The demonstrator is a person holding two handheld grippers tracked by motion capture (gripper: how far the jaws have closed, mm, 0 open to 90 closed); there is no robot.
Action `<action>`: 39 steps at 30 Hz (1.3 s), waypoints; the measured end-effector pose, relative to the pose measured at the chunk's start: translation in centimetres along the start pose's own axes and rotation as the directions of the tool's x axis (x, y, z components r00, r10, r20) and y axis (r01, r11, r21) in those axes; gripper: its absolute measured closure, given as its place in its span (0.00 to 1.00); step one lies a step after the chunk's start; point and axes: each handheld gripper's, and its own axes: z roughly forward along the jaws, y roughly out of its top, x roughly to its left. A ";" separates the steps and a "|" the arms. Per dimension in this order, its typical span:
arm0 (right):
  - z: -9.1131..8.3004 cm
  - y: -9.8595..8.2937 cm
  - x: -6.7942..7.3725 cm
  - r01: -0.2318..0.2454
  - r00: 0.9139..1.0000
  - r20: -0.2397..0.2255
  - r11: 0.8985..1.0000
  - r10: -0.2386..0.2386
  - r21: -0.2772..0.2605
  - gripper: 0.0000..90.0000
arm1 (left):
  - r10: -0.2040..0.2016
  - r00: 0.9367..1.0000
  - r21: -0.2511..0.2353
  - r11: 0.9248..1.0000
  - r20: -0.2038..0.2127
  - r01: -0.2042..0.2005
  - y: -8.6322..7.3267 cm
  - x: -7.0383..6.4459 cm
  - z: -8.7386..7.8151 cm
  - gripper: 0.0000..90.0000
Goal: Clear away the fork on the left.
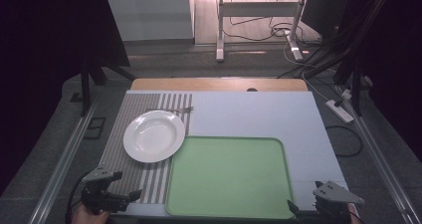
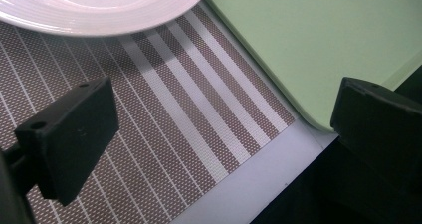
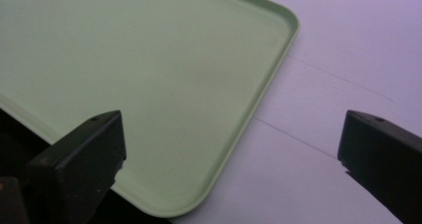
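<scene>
Your left gripper (image 1: 115, 188) sits at the near left corner of the table, jaws spread wide and holding nothing. Between its fingers (image 2: 69, 134) you see the striped mat (image 2: 164, 129), and just beyond the fingertips the white plate (image 1: 154, 135) rests on that mat — its rim crosses the top of the left gripper view. Past the plate, at the mat's far edge, lies a fork (image 1: 171, 109), well apart from your fingers. The right-hand finger of this gripper hangs over the near left corner of the green tray (image 1: 229, 176), not touching it.

The tray lies flat between your two grippers, its left edge just beside the plate and over the mat's edge.

Your right gripper (image 1: 306, 206) waits at the near right corner, released as well — jaws far apart, empty. Its left finger (image 3: 79, 159) hovers over the tray's near right corner; its other finger stands over the bare table (image 3: 318, 99), clear of the tray.
</scene>
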 end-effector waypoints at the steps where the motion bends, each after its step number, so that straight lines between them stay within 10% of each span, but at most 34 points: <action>1: 0.0 0.0 0.0 0.000 1.000 0.000 1.000 0.000 0.000 0.00 | -0.001 1.000 0.002 1.000 0.002 0.001 0.0 0.0 0.0 0.00; 39: 0.1 0.0 0.1 0.014 1.000 0.003 1.000 -0.014 0.008 0.00 | 0.121 0.990 -0.036 0.992 -0.069 -0.123 2.7 0.5 2.3 0.00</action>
